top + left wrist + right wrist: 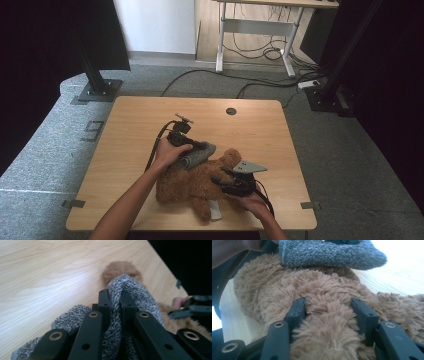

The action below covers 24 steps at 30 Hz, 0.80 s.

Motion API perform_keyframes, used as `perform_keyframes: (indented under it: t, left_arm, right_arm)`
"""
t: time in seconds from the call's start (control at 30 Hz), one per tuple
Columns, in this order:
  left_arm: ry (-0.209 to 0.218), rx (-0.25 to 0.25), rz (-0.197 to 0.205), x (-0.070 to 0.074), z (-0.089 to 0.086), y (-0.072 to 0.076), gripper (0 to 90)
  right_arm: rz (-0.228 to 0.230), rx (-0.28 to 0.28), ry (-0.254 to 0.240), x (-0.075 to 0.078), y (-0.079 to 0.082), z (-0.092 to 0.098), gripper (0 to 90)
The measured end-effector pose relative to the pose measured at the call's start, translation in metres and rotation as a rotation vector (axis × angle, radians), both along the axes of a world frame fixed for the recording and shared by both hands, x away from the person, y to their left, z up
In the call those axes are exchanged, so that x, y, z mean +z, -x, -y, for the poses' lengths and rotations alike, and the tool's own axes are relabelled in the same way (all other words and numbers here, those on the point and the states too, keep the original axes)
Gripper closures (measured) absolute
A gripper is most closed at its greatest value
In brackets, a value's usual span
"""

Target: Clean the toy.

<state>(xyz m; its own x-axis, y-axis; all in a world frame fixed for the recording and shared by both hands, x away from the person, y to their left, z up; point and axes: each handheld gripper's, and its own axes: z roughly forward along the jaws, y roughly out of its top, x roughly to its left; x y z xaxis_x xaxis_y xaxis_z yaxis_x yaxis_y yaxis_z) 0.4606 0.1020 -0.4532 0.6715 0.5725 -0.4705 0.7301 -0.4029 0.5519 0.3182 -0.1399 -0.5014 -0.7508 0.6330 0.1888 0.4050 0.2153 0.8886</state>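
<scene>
On the wooden table (130, 130), a brown teddy bear (187, 185) lay on its side, near the edge closest to you. Your left gripper (115, 296) was just past the bear's far side, and its two black jaws were squeezed tight on a fold of a grey knitted sock (132, 293). The sock rested on top of the bear, over one fuzzy brown limb (121, 268) that poked out beyond it. Your right gripper (328, 306) was on the bear's near side. Its jaws were about half apart and pressed into a thick bunch of the bear's fur (327, 322), holding the bear down.

Here is what I think could have gone wrong. The sock was soft and stretchy, so a hard pull might have made it slip out of your left jaws. The fur was fluffy, so your right grip might have been holding only fluff. Then the whole bear could have slid along with the sock, maybe off the near edge.
</scene>
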Motion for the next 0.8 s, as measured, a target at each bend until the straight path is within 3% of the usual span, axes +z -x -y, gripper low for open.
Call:
perform_keyframes:
  t: [0.47, 0.8]
  left_arm:
    - [-0.013, -0.029, 0.026, 0.001, 0.018, 0.002, 81.3]
    - [-0.023, -0.081, 0.022, -0.003, 0.057, 0.001, 81.2]
  right_arm:
    - [0.006, -0.002, 0.0, 0.0, 0.001, -0.001, 50.0]
    - [0.008, -0.003, 0.003, 0.0, 0.001, -0.001, 50.0]
